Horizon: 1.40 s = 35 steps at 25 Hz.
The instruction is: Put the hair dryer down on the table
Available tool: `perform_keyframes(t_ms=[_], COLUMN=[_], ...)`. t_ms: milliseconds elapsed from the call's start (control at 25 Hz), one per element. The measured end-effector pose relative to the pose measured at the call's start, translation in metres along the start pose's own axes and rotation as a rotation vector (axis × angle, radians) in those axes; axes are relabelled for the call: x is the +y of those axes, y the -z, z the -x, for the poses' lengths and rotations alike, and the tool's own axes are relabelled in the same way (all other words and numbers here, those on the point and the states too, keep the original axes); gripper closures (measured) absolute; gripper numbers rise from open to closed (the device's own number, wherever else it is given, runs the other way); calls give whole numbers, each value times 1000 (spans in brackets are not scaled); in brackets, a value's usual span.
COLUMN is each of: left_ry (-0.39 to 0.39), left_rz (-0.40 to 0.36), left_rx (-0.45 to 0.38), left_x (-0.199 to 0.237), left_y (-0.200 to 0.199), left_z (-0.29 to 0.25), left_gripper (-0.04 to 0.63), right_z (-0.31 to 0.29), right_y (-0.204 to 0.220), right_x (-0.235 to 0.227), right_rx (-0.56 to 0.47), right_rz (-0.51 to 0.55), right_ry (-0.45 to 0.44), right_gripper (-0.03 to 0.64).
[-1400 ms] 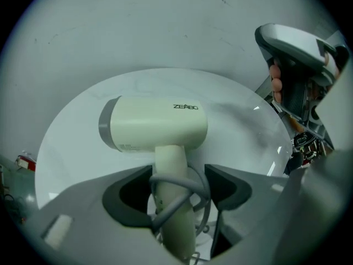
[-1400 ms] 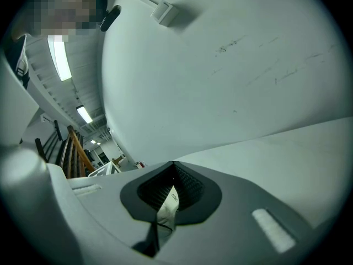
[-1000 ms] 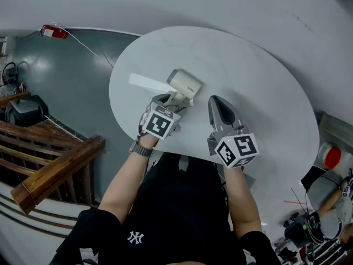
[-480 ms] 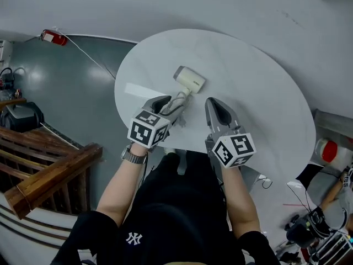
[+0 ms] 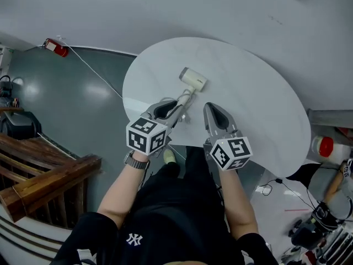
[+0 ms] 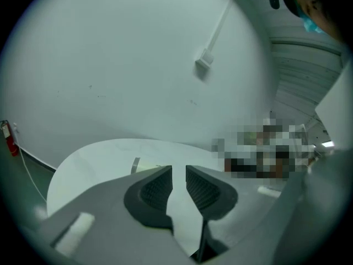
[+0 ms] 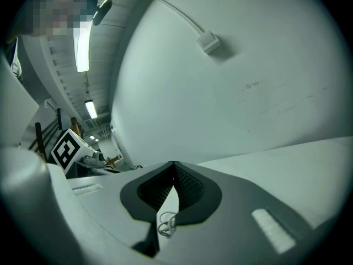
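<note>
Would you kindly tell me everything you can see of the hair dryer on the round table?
The hair dryer is cream-white, plastic by its look, with a short barrel and a slim handle. It lies on its side on the round white table, handle pointing toward the left gripper, whose fingers stand apart with nothing between them. Whether they touch the handle's end I cannot tell.

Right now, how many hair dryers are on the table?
1. The dryer lies on the table, just beyond the tips of the left hand-held gripper. Nothing on the table could hide another.
</note>
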<state>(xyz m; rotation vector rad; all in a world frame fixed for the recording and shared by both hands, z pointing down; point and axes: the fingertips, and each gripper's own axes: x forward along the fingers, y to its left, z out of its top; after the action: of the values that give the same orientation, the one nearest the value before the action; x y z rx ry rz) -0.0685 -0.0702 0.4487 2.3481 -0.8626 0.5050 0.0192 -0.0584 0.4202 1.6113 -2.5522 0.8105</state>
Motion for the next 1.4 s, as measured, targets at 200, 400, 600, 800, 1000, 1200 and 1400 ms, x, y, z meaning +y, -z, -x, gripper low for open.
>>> perform_keyframes(t_ms=[200, 400, 600, 800, 1000, 1200, 1400], left_ry=[18, 39, 69, 76, 87, 91, 88], left_rz=[-22, -30, -62, -89, -109, -142, -166], left_rx=[-87, -170, -234, -294, -335, -369, -397], left_x=[-20, -40, -68, -84, -98, -111, -117], left_y=[-13, -20, -25, -31, -31, -33, -35], left_z=[27, 55, 82, 112, 136, 153, 167], left_gripper=[560, 595, 595, 595, 595, 595, 595], right_z=[16, 33, 53, 68, 83, 96, 107], right_y=[-6, -12, -18, -22, -22, -27, -31], right_x=[25, 54, 83, 107, 128, 143, 154], right_rx=[-27, -52, -86, -114, -136, -168, -184], right_rz=[30, 65, 98, 128, 155, 181, 223], right_ry=[1, -8, -19, -19, -16, -11, 4], right_gripper=[594, 594, 594, 595, 595, 595, 597])
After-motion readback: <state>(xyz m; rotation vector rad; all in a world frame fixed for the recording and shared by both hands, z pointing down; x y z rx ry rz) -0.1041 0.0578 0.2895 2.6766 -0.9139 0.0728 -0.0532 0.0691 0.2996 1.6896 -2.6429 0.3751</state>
